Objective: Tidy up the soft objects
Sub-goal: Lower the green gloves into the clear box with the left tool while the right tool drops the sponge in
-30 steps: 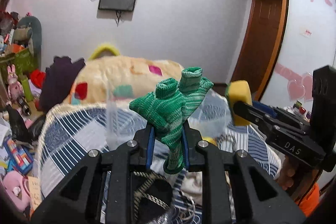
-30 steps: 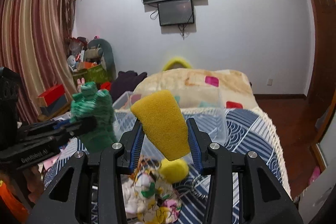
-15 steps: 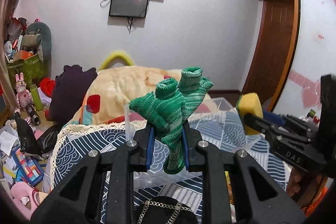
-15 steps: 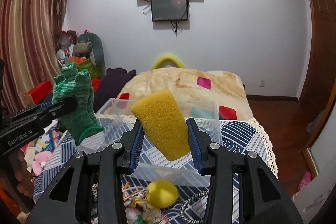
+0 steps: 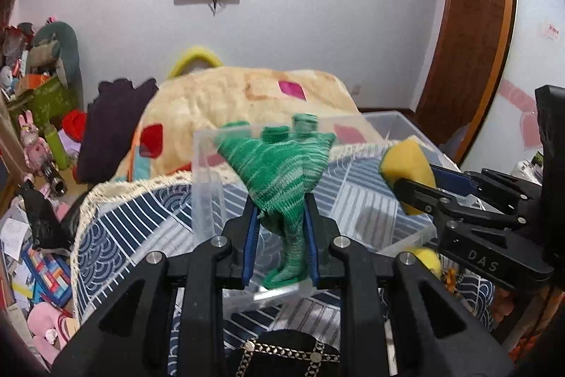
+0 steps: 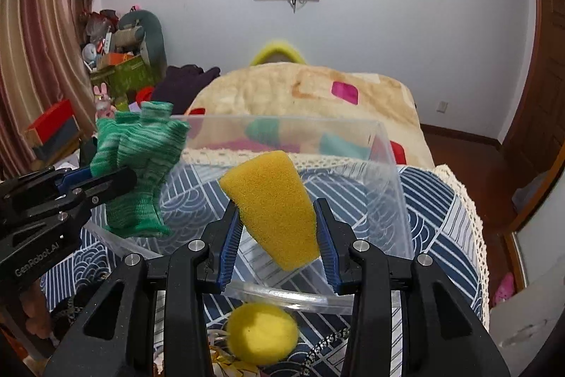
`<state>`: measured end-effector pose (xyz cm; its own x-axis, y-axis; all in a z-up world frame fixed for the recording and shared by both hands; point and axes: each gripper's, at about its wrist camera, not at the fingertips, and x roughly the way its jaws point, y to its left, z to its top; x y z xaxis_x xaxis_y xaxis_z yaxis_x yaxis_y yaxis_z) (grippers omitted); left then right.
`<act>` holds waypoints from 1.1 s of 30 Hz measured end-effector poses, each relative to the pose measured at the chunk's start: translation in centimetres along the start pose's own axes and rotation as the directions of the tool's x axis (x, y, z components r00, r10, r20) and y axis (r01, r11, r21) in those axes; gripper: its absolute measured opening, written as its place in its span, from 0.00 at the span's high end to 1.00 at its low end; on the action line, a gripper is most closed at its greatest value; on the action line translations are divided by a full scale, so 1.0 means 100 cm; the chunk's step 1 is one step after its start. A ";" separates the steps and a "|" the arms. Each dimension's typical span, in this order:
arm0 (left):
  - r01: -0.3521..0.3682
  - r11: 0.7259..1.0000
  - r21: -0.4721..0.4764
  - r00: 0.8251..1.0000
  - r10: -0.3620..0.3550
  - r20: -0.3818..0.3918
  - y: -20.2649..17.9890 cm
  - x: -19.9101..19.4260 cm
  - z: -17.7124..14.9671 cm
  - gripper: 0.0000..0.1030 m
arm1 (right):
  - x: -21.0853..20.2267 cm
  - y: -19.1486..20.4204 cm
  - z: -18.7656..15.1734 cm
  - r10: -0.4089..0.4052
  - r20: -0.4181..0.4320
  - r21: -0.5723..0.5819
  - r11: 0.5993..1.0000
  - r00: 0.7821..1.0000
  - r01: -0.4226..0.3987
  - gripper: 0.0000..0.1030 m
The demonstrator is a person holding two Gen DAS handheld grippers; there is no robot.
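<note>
My left gripper [image 5: 279,218] is shut on a green knitted glove [image 5: 279,168] and holds it over the near left part of a clear plastic bin [image 5: 208,172]. The glove also shows in the right wrist view [image 6: 137,165]. My right gripper [image 6: 279,214] is shut on a yellow sponge [image 6: 275,207] and holds it above the bin's [image 6: 392,186] near wall. The sponge also shows in the left wrist view [image 5: 406,172], at the right of the bin.
The bin stands on a bed with a blue patterned cover [image 6: 441,207]. A yellow pompom ball [image 6: 261,334] lies just before the bin. A black bag with a chain [image 5: 286,352] lies near my left gripper. A beige blanket [image 6: 310,94] is heaped behind.
Both grippers have moved forward and tipped down toward the bin, so glove and sponge now hang over it. Both stay shut on their loads.
</note>
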<state>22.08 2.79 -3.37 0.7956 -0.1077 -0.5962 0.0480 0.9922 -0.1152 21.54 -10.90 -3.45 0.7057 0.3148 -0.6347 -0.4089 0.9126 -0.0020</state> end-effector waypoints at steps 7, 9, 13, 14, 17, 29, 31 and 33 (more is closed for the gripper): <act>-0.006 1.000 0.008 0.998 0.006 -0.057 0.000 0.011 -0.006 0.66 | -0.001 0.001 -0.001 0.016 -0.021 -0.015 1.000 1.000 -0.016 0.57; -0.008 1.000 0.008 0.999 0.008 -0.047 0.000 0.009 -0.007 0.55 | -0.001 0.002 0.000 0.019 -0.020 -0.012 1.000 1.000 -0.019 0.50; -0.026 0.999 0.030 1.000 0.027 -0.012 -0.003 -0.002 -0.009 0.45 | -0.009 -0.003 -0.001 0.001 0.009 0.004 1.000 1.000 -0.001 0.44; -0.031 0.999 0.037 1.000 0.031 -0.003 -0.004 -0.005 -0.009 0.44 | -0.011 -0.004 -0.001 0.002 0.015 0.009 1.000 1.000 -0.002 0.44; -0.031 0.999 0.041 0.999 0.030 0.013 -0.004 -0.014 -0.008 0.36 | -0.021 -0.007 0.001 0.010 0.039 0.030 0.999 0.999 -0.011 0.44; -0.041 0.999 0.015 0.992 0.039 0.116 0.004 -0.075 -0.025 0.09 | -0.075 -0.004 -0.012 0.032 0.151 0.022 0.999 0.988 -0.036 0.41; -0.049 0.999 0.015 0.990 0.046 0.131 0.006 -0.083 -0.030 0.06 | -0.082 -0.002 -0.017 0.040 0.165 0.021 0.999 0.985 -0.044 0.37; -0.061 0.998 0.026 0.988 0.057 0.141 0.006 -0.089 -0.038 0.05 | -0.086 -0.001 -0.023 0.042 0.173 0.020 0.999 0.984 -0.046 0.37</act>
<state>12.71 4.11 -1.11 0.8741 -0.0408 -0.4840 0.0148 0.9982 -0.0574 14.11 -14.28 0.21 0.7771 0.3933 -0.4913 -0.4297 0.9020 0.0425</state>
